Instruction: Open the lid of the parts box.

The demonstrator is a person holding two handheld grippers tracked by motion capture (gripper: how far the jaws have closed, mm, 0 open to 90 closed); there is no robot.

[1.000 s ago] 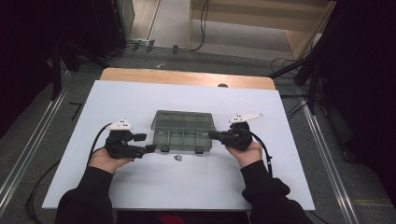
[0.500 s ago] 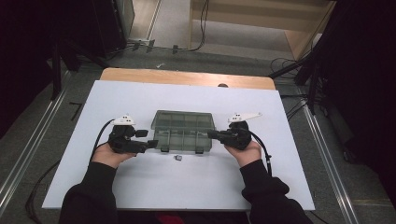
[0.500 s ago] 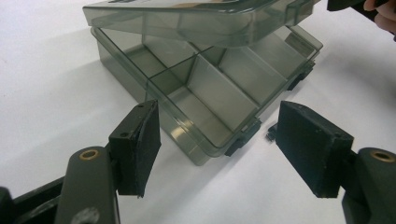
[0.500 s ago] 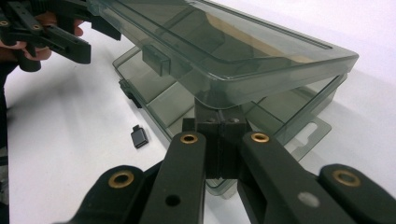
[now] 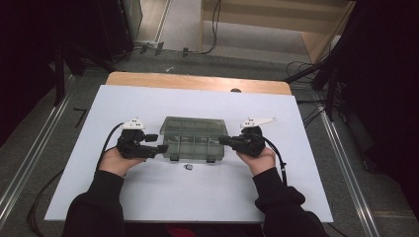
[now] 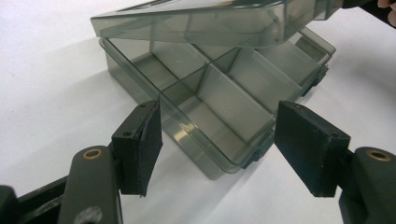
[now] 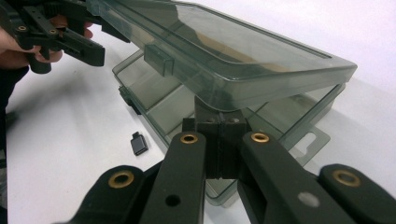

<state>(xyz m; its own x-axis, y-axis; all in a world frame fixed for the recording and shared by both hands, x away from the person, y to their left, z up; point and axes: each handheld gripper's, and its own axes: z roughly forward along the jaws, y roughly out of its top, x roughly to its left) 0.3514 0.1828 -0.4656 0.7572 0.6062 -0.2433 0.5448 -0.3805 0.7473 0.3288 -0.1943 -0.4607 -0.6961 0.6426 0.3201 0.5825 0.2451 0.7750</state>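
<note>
Right hand-held gripper point(image 7: 219, 140) clenched under the box lid point(image 7: 224, 60); left hand-held gripper point(image 6: 217, 149) released, box corner point(image 6: 219, 158) between its jaws

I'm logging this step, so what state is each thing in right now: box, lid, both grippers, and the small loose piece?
Compartment box: on the table, open, compartments look empty.
Lid: lifted partway, tilted above the box.
Left gripper: open, jaws either side of the box corner, not pressing.
Right gripper: shut, tips under the lid's edge.
Small dark piece: lying loose on the table beside the box.
</note>
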